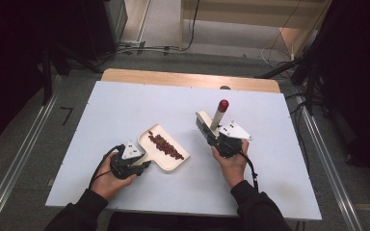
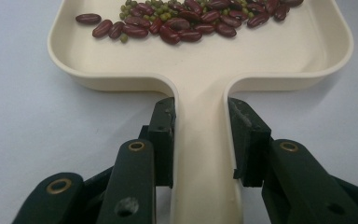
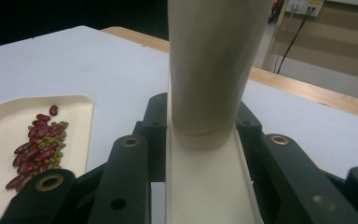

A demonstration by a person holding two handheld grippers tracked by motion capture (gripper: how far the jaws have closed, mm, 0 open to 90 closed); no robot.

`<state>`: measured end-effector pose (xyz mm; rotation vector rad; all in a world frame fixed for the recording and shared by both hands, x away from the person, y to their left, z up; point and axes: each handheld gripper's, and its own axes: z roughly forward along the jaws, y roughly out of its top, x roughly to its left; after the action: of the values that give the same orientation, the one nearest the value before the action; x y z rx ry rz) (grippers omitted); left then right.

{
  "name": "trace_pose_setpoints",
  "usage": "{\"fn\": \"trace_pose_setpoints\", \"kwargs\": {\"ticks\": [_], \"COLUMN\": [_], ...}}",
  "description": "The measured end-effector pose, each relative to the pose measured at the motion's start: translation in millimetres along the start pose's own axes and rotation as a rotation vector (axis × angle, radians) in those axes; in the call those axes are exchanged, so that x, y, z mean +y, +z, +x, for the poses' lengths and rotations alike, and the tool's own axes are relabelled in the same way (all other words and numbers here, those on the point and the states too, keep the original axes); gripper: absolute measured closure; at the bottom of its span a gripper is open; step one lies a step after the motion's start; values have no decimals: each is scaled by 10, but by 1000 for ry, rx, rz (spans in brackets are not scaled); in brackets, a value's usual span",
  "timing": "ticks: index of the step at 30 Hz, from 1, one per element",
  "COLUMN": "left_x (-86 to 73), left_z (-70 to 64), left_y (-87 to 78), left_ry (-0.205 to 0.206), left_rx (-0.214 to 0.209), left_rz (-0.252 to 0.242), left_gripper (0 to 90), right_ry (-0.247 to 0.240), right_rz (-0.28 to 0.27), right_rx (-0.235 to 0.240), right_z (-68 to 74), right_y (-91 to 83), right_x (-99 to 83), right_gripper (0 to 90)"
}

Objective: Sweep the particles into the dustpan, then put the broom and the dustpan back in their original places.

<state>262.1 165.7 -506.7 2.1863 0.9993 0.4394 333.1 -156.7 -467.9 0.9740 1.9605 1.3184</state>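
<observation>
I take the cream dustpan (image 1: 166, 150) as my landmark; it lies flat on the white table (image 1: 125, 106), near the edge closest to me and a little left of centre; a line of red kidney beans (image 2: 186, 21) mixed with small green mung beans (image 2: 161, 8) lies across its tray. My left gripper (image 2: 200, 140) sits at the dustpan's near end, its jaws closed on the handle (image 2: 200, 154) from both sides, just behind where the handle widens into the tray. My right gripper (image 3: 205, 135) is off to the dustpan's right, well apart from it and raised above the table; its jaws are clamped on the flat cream back of a hand brush (image 1: 211, 122), whose cream handle rises steeply from the jaws and ends in a red cap (image 1: 223, 104).

I judge the dustpan light, stiff and smooth, so likely slippery in the jaws; the handle is the right place to hold, gripped close to the tray; the beans are loose and will roll toward the open lip if the tray tips, so I would keep it level. The brush looks equally light and rigid; held by its back, its bristles should give softly against the table.

The dustpan's long axis runs from the handle at my left gripper away and to the right, with the open lip pointing toward the far right of the table; the brush's long axis stands near upright, tilted slightly right, red cap uppermost, with the head beside the jaws on the side facing the dustpan.
</observation>
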Motion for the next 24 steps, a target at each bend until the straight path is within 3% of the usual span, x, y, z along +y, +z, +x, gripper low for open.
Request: {"fn": "trace_pose_setpoints", "kwargs": {"ticks": [11, 24], "left_x": [-24, -92], "left_z": [8, 195], "left_y": [2, -43], "left_ry": [-46, -202], "left_rx": [51, 178], "left_rz": [-21, -37], "left_gripper": [668, 668], "right_ry": [2, 8], "right_rz": [5, 14], "right_rx": [-10, -25], "right_z": [-106, -214], "right_y": [-70, -135], "right_x": [-20, -51], "right_gripper": [642, 642]}}
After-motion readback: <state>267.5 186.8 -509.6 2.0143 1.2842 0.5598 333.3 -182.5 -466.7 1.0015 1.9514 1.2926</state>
